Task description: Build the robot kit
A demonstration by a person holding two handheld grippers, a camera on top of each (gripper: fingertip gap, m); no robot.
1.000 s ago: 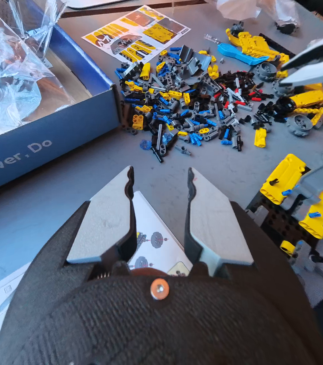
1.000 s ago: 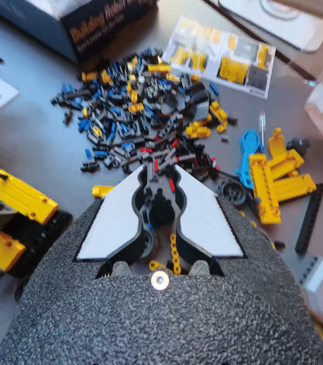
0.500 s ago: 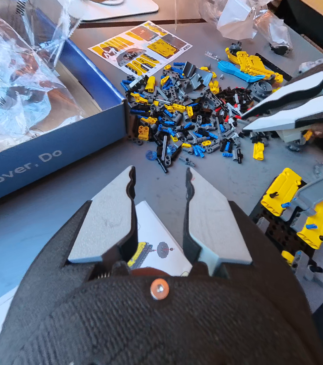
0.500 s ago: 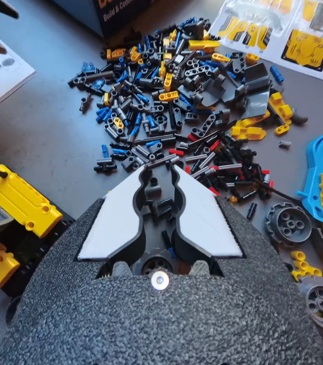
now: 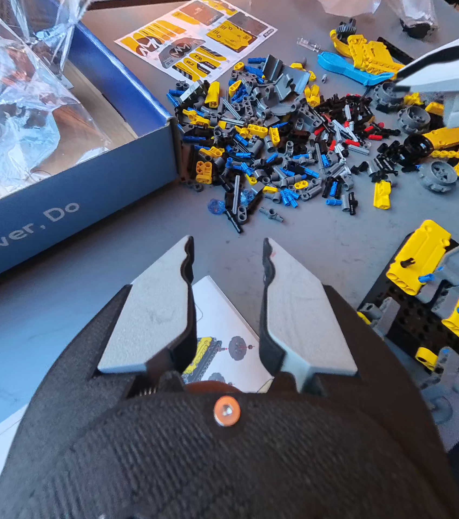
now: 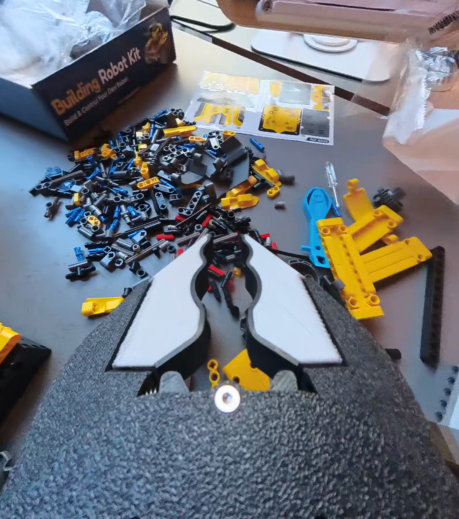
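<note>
The left gripper [image 5: 228,244] hangs with its jaws wide apart and nothing between them, above a corner of a white instruction booklet [image 5: 222,331] on the grey table [image 5: 110,269]. Only this view shows the booklet's printed drawings, the inside of the blue box [image 5: 82,191] with its clear bags [image 5: 11,98], and a half-built model [image 5: 433,295] of yellow, grey and black parts at the right. It also catches the right gripper [image 5: 396,81] coming in from the upper right, low over a grey wheel [image 5: 416,118] beside the pile of parts [image 5: 273,146].

The right gripper [image 6: 226,237] has its jaws a little apart, holding nothing, the tips over black and red pins at the near edge of the pile [image 6: 149,196]. Under its body lie a yellow wedge [image 6: 245,373] and a small yellow connector [image 6: 212,372]. This view alone shows the dark printed end of the box [image 6: 104,84], the full spread of yellow panels [image 6: 363,252] with a blue tool [image 6: 315,222] touching them, a black beam [image 6: 433,303] just beside the panels, a small clear screwdriver [image 6: 332,179], and a white stand base [image 6: 323,53] at the back with a dark cable near it.

The table is dark grey and scuffed. A sticker sheet [image 6: 264,109] of yellow and grey decals lies flat beyond the pile, and a large clear bag [image 6: 441,134] sits at the far right.

The box carries pale lettering on its blue side and orange and white lettering on its dark end; the sticker sheet and bags bear small print.
</note>
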